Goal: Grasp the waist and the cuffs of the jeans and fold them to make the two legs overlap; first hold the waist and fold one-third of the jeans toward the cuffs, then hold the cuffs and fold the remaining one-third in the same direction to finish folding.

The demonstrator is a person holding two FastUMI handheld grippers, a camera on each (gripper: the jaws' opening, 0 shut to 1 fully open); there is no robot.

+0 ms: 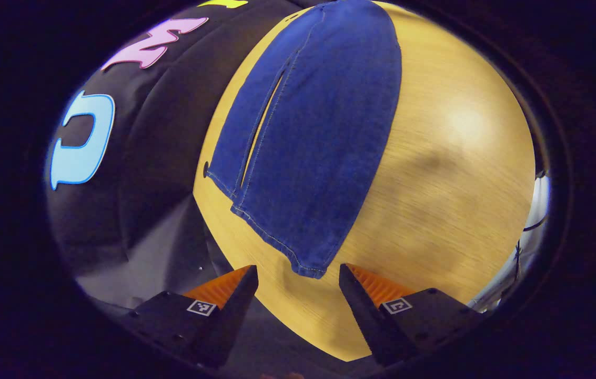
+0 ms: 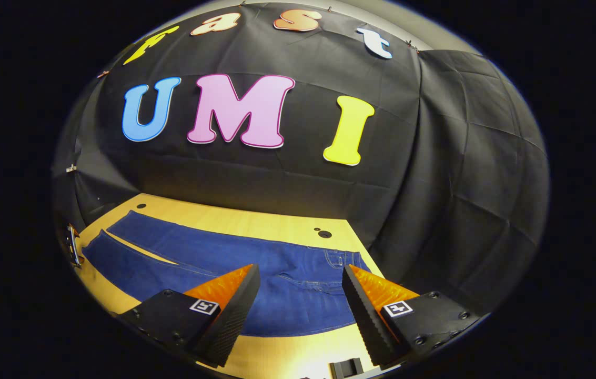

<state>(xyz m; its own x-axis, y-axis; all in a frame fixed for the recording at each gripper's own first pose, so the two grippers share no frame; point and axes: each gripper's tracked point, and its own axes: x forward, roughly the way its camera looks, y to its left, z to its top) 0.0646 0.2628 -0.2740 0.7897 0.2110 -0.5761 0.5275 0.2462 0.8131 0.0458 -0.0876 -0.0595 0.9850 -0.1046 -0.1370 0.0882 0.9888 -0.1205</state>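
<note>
1. Two claws, both with fingers spread and holding nothing: left claw (image 1: 298, 281) hovers just short of the cuffs (image 1: 308, 266); right claw (image 2: 301, 287) hovers over the waist (image 2: 342, 260) end.
2. Jeans (image 1: 319, 131) lie flat along the wooden bench (image 1: 450, 210), lengthwise, near the black cloth wall (image 2: 276, 179). In the left claw view the two legs lie side by side with a narrow slit of bench showing between them, so the legs do not yet overlap. My judgement: the task is at its start, with the lengthwise fold still to do.
3. In the right claw view the waist end lies between my fingers, with seat stitching and a belt loop visible. The cuff end runs off to the left of that view.
4. Doing this step well, as I judge it:
   - Left claw: come down on the cuff of one leg only, at its outer corner, so that one layer lifts cleanly.
   - Right claw: pinch the waistband on the same side as that cuff, close to the edge.
   - Lift both ends together and level, carry across, and lay seam on seam; uneven lift would twist the leg.
   - Denim looks stiff and heavy; expect sag in the middle, so keep it lightly taut.
5. Risk: pinching both layers at the waist, or dragging the whole garment across the bench.
6. Containers: I can make out none on the bench, so no contents to record. Two small dark holes (image 2: 321, 232) sit in the bench top near the waist.
</note>
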